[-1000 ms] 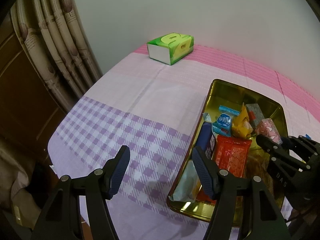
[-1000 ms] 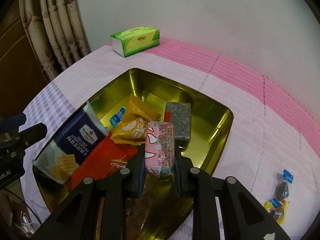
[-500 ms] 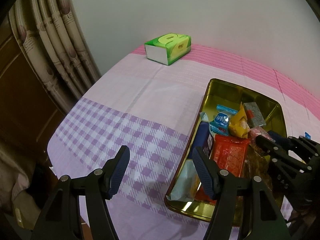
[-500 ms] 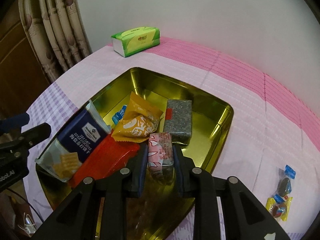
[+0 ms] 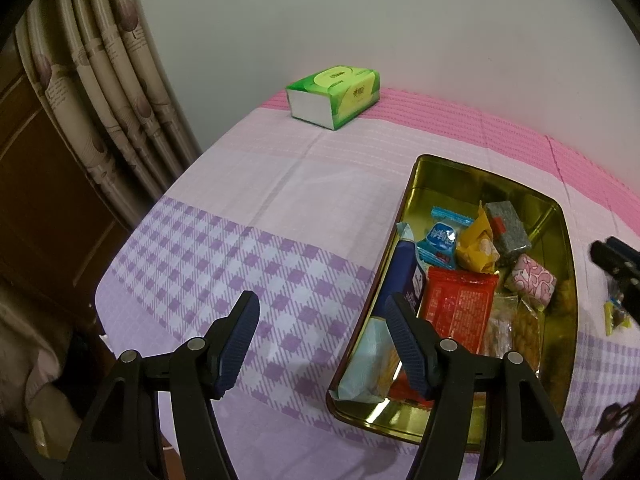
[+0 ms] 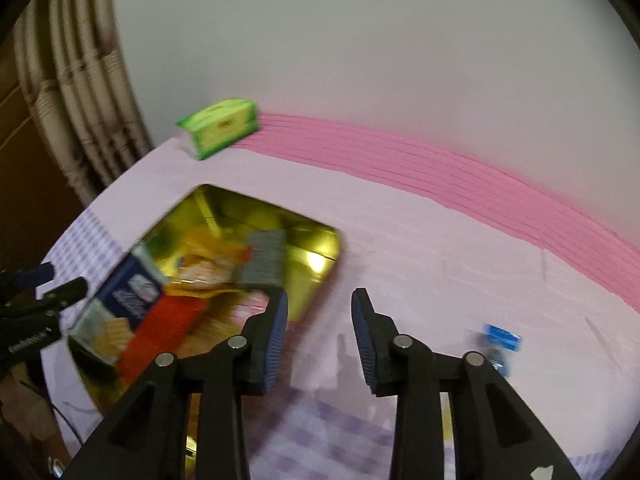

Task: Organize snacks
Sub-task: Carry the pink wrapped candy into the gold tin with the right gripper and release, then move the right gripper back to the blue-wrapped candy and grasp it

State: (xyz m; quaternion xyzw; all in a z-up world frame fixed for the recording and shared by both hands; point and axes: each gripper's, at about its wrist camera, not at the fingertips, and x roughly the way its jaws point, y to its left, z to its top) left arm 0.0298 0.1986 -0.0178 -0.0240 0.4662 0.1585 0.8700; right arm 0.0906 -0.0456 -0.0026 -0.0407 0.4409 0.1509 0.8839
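left wrist view: left gripper (image 5: 320, 338) jaws wide apart, empty, over the checked cloth (image 5: 224, 264) just beside the gold tray (image 5: 440, 168). tray holds the snacks: pink patterned packet (image 5: 534, 282) at its right side, grey block (image 5: 508, 232), yellow packet (image 5: 476, 246), red packet (image 5: 458, 306), blue cracker pack (image 5: 404, 268). green tissue box (image 5: 334, 96) at the worktop's far edge.

right wrist view (blurred): right gripper (image 6: 318, 338) jaws opening, nothing between them, over cloth beside the tray (image 6: 224, 208). small sweets bag (image 6: 500, 344) lies to the right.

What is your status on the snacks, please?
Left gripper open, empty. Right gripper opening, empty. Pink snack in tin. One candy bag outside.
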